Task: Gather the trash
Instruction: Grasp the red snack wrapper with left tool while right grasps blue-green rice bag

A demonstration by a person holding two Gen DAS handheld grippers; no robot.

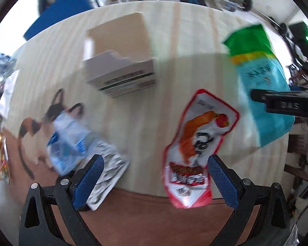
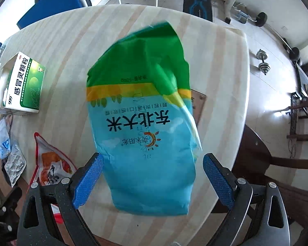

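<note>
Trash lying scattered over a pale striped wooden tabletop (image 2: 57,47), none of it gathered yet as far as either view shows. No bin or collecting sack appearing anywhere, so judging the task as barely begun.

Taking the green-and-blue plastic rice bag (image 2: 145,121) as the landmark: lying flat near the table's right edge, printed side up, its blue end reaching the near edge. Lying left of the bag, a red-bordered foil snack pouch (image 1: 197,143) hanging partly over the near edge. Further left of the bag, a white-and-green cardboard medicine box (image 2: 22,86), one end flap open. Nearer than the box and well left of the bag, a crumpled clear-and-blue plastic wrapper (image 1: 67,139) and a grey speckled foil packet (image 1: 106,170) beside it. Left view blurring badly, so possibly more scraps there than can be told.

Hovering directly over the bag's blue end, the right gripper (image 2: 153,178), blue-padded fingers spread wide on either side of it, gripping nothing. Hanging over the near table edge left of the bag, the left gripper (image 1: 155,180), fingers equally wide apart, empty, the snack pouch lying between the pads but ungripped.

Remaining: every piece listed, starting most likely with the rice bag under the right gripper.
</note>
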